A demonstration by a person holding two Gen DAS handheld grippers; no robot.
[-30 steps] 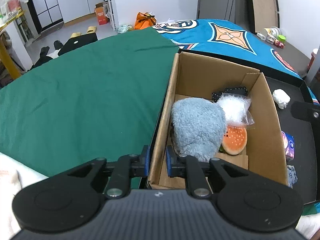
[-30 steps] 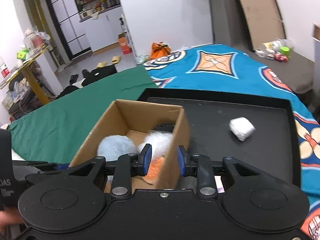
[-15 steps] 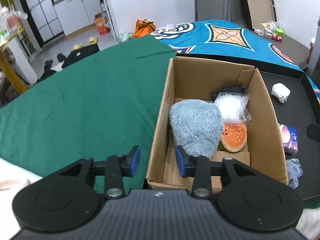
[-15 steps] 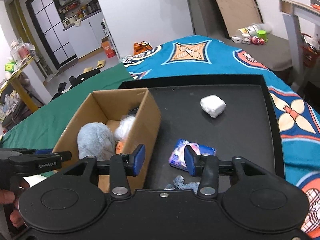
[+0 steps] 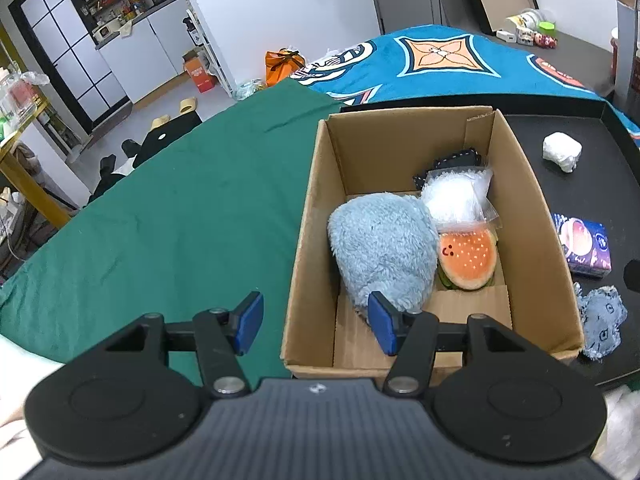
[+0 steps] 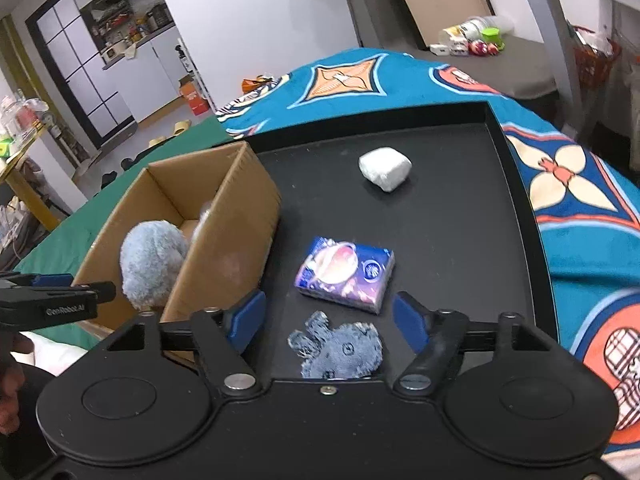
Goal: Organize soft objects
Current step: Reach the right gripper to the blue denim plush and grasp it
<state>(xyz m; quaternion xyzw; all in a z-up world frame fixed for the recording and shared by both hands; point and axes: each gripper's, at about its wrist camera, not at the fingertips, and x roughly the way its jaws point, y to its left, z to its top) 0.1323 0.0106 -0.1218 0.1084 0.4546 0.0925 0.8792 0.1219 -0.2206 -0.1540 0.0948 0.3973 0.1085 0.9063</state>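
A cardboard box (image 5: pixel 316 216) (image 6: pixel 236 216) holds a fluffy blue plush (image 5: pixel 384 248) (image 6: pixel 152 256), an orange burger-shaped toy (image 5: pixel 468 258), a clear bag of white stuff (image 5: pixel 456 196) and a dark cloth (image 5: pixel 452 162). My left gripper (image 5: pixel 316 324) straddles the box's near left wall; its jaws are opening and press on nothing. On the black tray (image 6: pixel 460 248) lie a denim scrap (image 6: pixel 340 350) (image 5: pixel 600 326), a purple tissue pack (image 6: pixel 346 274) (image 5: pixel 584 246) and a white wad (image 6: pixel 385 168) (image 5: pixel 562 152). My right gripper (image 6: pixel 326 322) hovers over the denim scrap with its jaws opening and nothing held.
The box and tray rest on a bed with a green sheet (image 5: pixel 160 216) and a teal patterned blanket (image 6: pixel 592 208). A person's hand (image 6: pixel 10 364) holds the left gripper at the lower left of the right wrist view. Shelves and clutter stand behind.
Both grippers' jaws have widened from nearly shut. The right gripper has swung from over the box to the tray, low above the denim scrap. The left has shifted slightly at the box's corner.
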